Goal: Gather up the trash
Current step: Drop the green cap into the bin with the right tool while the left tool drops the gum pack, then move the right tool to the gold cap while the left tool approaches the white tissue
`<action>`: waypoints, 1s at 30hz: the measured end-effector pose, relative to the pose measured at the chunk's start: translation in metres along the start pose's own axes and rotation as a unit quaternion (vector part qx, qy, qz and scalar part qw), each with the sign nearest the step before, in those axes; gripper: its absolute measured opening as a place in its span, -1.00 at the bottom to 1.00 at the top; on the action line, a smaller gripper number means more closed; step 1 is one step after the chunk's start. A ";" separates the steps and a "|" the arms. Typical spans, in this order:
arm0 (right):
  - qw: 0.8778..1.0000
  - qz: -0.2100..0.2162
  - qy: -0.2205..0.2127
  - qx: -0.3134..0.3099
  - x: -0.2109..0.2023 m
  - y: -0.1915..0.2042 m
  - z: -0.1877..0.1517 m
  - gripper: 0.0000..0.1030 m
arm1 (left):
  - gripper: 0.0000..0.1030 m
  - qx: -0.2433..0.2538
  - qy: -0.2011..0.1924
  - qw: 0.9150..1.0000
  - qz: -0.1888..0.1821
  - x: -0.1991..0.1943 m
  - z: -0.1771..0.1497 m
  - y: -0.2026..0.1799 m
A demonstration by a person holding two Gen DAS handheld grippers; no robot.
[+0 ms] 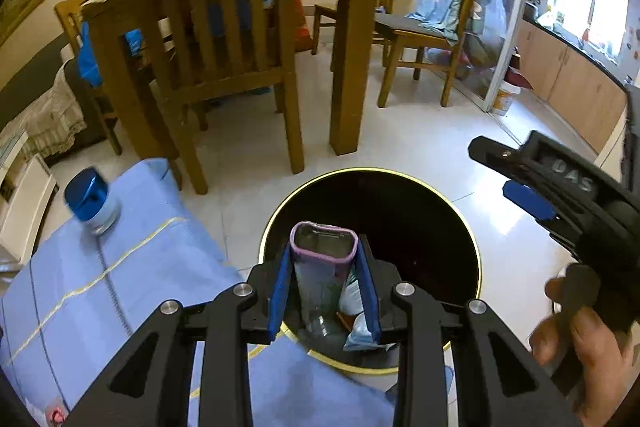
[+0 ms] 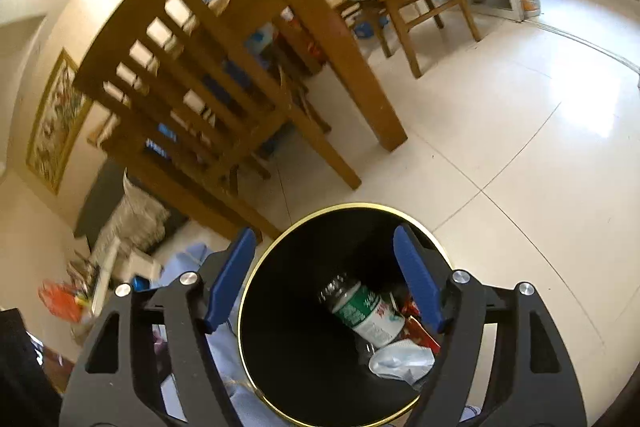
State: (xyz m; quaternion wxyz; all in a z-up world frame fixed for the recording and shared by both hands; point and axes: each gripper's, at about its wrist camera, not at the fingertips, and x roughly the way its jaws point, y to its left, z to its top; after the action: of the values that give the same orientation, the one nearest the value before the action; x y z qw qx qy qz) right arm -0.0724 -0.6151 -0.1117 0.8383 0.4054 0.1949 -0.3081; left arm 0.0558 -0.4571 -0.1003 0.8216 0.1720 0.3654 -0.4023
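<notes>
My left gripper (image 1: 323, 267) is shut on a clear plastic cup with a purple rim (image 1: 320, 259), held over the mouth of a black bin with a gold rim (image 1: 472, 239). In the right wrist view the same bin (image 2: 256, 275) lies just below my right gripper (image 2: 324, 283), which is open and empty. Inside the bin are a green-labelled bottle (image 2: 366, 311), a red wrapper (image 2: 420, 331) and crumpled white plastic (image 2: 400, 359). My right gripper also shows at the right of the left wrist view (image 1: 520, 175).
A blue cloth-covered table (image 1: 100, 287) sits left of the bin, with a blue-capped jar (image 1: 90, 199) on it. A wooden dining table (image 1: 352, 39) and chairs (image 1: 212, 39) stand behind. Pale tiled floor (image 2: 520, 167) lies to the right.
</notes>
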 end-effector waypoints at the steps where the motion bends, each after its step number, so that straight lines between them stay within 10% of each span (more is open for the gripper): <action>1: 1.000 0.000 -0.008 0.006 -0.004 -0.004 0.002 0.40 | -0.14 0.004 -0.004 1.000 0.002 0.002 0.003 -0.003; 3: 1.000 -0.001 -0.015 0.012 -0.007 -0.008 0.006 0.49 | 0.13 0.007 -0.010 1.000 0.012 0.003 0.005 -0.006; 11: 1.000 0.000 -0.005 0.006 -0.002 -0.001 0.002 0.50 | 0.17 0.010 -0.017 1.000 0.024 -0.008 -0.005 0.000; 18: 1.000 -0.006 0.009 -0.028 0.005 0.023 -0.009 0.52 | 0.87 -0.006 -0.071 0.995 0.074 -0.060 -0.023 0.019; 30: 0.968 0.037 0.054 -0.242 0.025 0.149 -0.083 0.63 | 0.87 -0.095 -0.122 0.959 0.239 -0.163 -0.092 0.113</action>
State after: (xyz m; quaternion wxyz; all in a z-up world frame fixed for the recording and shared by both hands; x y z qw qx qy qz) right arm 0.0401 -0.4861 -0.0923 0.9105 0.2139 0.2933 -0.1980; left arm 0.0356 -0.2474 -0.0428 0.9448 0.1248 0.2471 -0.1753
